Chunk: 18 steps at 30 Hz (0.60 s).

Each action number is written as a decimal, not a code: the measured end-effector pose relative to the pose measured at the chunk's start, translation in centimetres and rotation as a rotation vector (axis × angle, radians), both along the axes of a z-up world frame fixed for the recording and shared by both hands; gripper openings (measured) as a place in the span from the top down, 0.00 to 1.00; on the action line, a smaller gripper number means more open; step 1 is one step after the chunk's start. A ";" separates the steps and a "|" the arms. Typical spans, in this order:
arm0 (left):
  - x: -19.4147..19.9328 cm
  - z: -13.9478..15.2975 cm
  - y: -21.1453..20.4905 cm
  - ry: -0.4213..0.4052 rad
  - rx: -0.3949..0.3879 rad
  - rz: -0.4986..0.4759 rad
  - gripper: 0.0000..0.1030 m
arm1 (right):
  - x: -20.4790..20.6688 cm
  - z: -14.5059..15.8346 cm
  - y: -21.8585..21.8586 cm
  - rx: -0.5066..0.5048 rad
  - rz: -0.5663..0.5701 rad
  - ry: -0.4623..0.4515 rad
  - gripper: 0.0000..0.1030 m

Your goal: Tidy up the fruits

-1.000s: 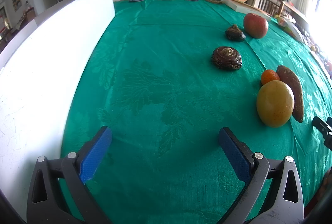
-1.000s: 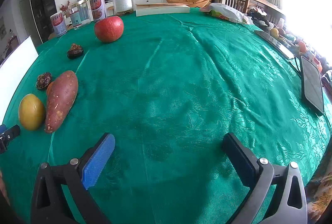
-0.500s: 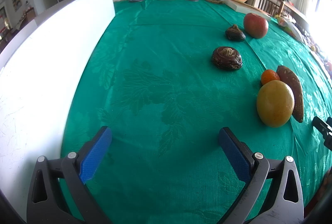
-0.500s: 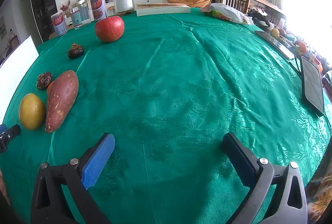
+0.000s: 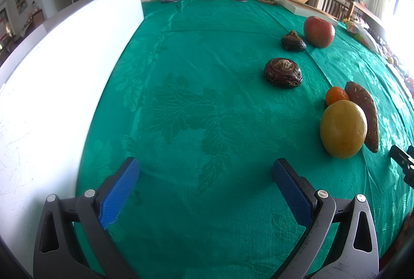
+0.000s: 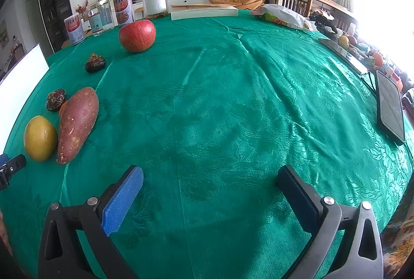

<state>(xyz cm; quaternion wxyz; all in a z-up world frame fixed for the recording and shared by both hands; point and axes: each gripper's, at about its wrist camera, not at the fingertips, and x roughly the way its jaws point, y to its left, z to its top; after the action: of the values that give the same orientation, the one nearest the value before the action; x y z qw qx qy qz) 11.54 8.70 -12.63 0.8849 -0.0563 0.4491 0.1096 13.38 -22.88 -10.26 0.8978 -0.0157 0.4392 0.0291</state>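
Nothing has moved since the earlier frames: both grippers and every fruit occupy the same positions, so the task has not advanced and no fruit has been picked.

The yellow fruit [image 5: 343,129] lies on the green tablecloth [image 5: 196,87], touching the sweet potato [image 5: 363,113] on its far side. A small orange fruit [image 5: 335,95] sits just behind the yellow fruit. Two dark wrinkled fruits [image 5: 283,72] [image 5: 293,41] lie further along the same line, and the red apple [image 5: 318,31] is just beyond the second.

The left gripper [image 5: 205,173] hovers over bare cloth with its jaws spread wide and nothing between them. A white board [image 5: 59,87] stands along its left. The right gripper [image 6: 211,178] is likewise fully spread and empty, with the produce row well to its left.

Judgement: the sorting is at its start. The yellow fruit is the closest candidate for either gripper.
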 end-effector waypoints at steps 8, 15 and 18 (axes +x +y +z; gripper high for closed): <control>0.0 0.0 0.0 0.000 0.000 0.000 0.00 | 0.0 0.0 0.2 0.000 0.003 0.000 0.00; 0.0 0.0 0.0 0.000 0.000 0.000 0.00 | 0.0 0.0 0.2 0.000 0.004 0.000 0.00; 0.0 0.0 0.0 0.000 0.000 0.001 0.00 | -0.1 0.0 0.2 0.000 0.004 0.000 0.00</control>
<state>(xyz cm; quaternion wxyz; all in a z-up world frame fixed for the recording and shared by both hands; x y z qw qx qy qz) 11.54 8.66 -12.63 0.8848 -0.0564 0.4493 0.1099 13.33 -22.67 -10.28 0.8978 -0.0166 0.4389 0.0309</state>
